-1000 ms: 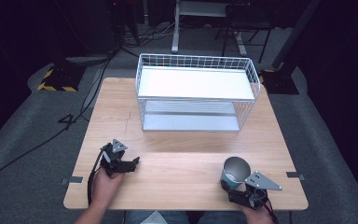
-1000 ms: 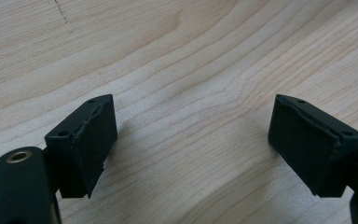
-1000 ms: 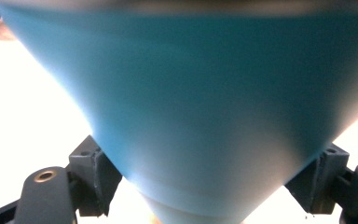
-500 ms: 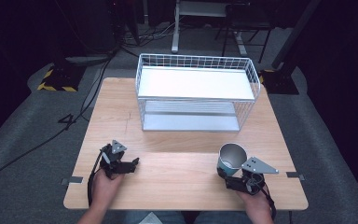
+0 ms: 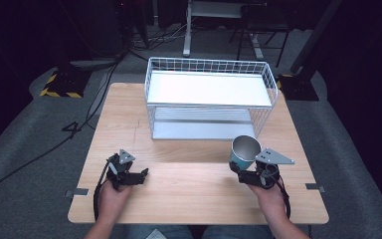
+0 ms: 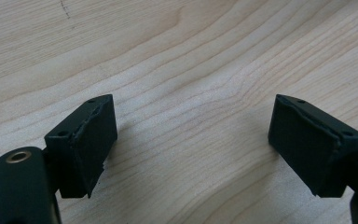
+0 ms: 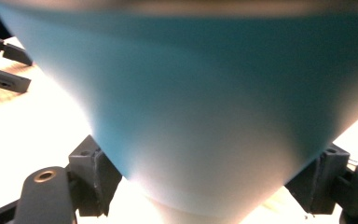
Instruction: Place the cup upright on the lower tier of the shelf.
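Right gripper (image 5: pixel 248 174) clamps the teal cup (image 5: pixel 242 153) low near its base at 5 o'clock on the bench (image 5: pixel 179 199), left gripper (image 5: pixel 142 175) wide open and empty at 7 o'clock; top-heavy cup could tip out.

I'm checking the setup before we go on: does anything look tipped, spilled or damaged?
Nothing stands out. The blue cup is upright in the right gripper, no spill on the table. The wire rack stands square, and the left gripper is open over bare wood.
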